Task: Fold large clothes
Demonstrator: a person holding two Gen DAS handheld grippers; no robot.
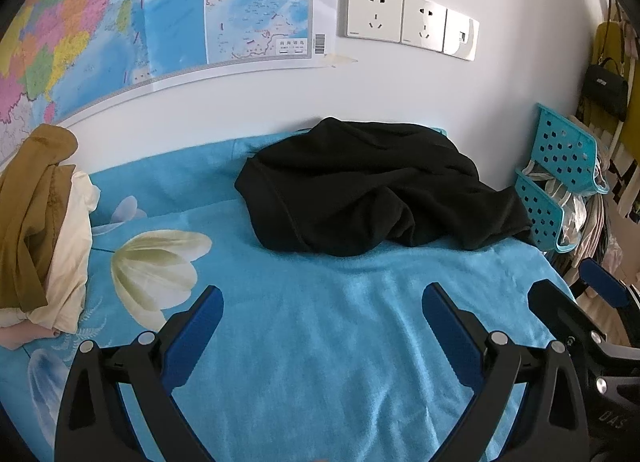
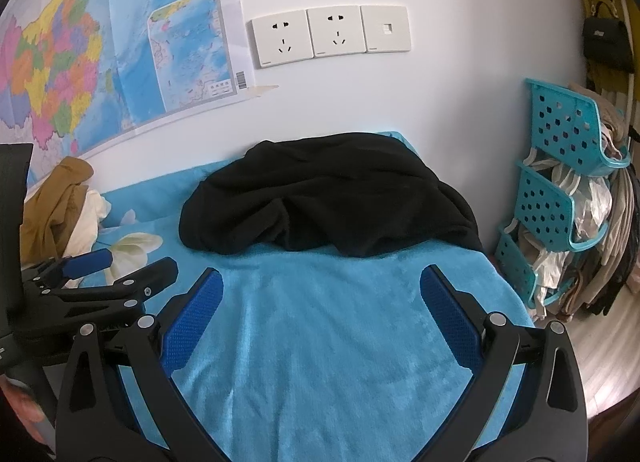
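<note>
A crumpled black garment point(image 1: 368, 190) lies in a heap at the far side of the blue blanket point(image 1: 320, 322), against the wall; it also shows in the right wrist view point(image 2: 328, 206). My left gripper point(image 1: 322, 298) is open and empty, hovering over the blanket short of the garment. My right gripper point(image 2: 320, 282) is open and empty, also short of the garment. The left gripper shows at the left of the right wrist view point(image 2: 120, 266), and the right gripper at the right edge of the left wrist view point(image 1: 576, 294).
A pile of mustard and cream clothes point(image 1: 40, 222) lies at the blanket's left edge. A turquoise perforated rack point(image 2: 560, 190) with bags stands right of the bed. A map point(image 1: 120, 22) and wall sockets point(image 1: 408, 20) are on the wall behind.
</note>
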